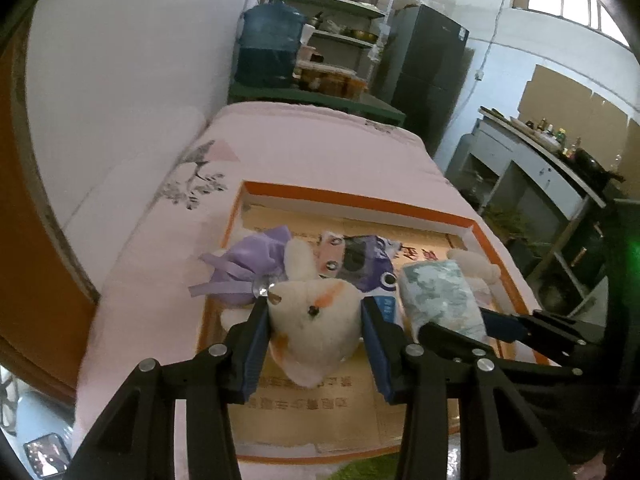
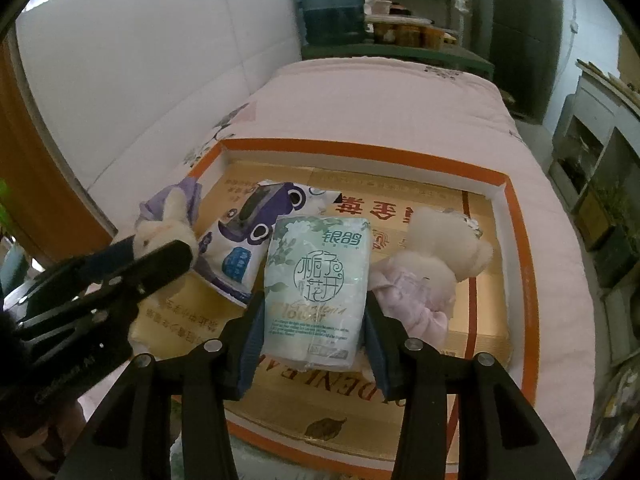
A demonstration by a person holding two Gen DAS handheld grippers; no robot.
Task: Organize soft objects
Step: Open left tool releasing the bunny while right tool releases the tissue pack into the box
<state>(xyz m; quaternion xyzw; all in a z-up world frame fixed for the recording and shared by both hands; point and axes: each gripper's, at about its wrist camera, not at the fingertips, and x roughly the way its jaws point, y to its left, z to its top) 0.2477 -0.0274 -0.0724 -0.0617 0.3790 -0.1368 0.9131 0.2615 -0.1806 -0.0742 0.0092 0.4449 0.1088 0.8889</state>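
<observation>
2 grips: left gripper [image 1: 314,320] clamps the plush rabbit [image 1: 316,328]; right gripper [image 2: 314,326] clamps the tissue pack [image 2: 316,292], label legible only here.

Before you, the tray [image 2: 516,216] shows an orange rim, white inner walls and a tan cardboard floor printed with red characters. The tissue pack [image 2: 318,280] is pale green with a white flower print and dark green lettering. The second pack [image 2: 248,236] is white with navy-purple cartoon shapes. The rabbit toy [image 1: 316,332] is cream with orange patches and a lilac dress; the bear toy [image 2: 436,264] is cream, dressed in pale pink. The bedcover [image 1: 320,148] is light pink with grey floral motifs. Your gripper pads [image 1: 254,352] are blue on black.
</observation>
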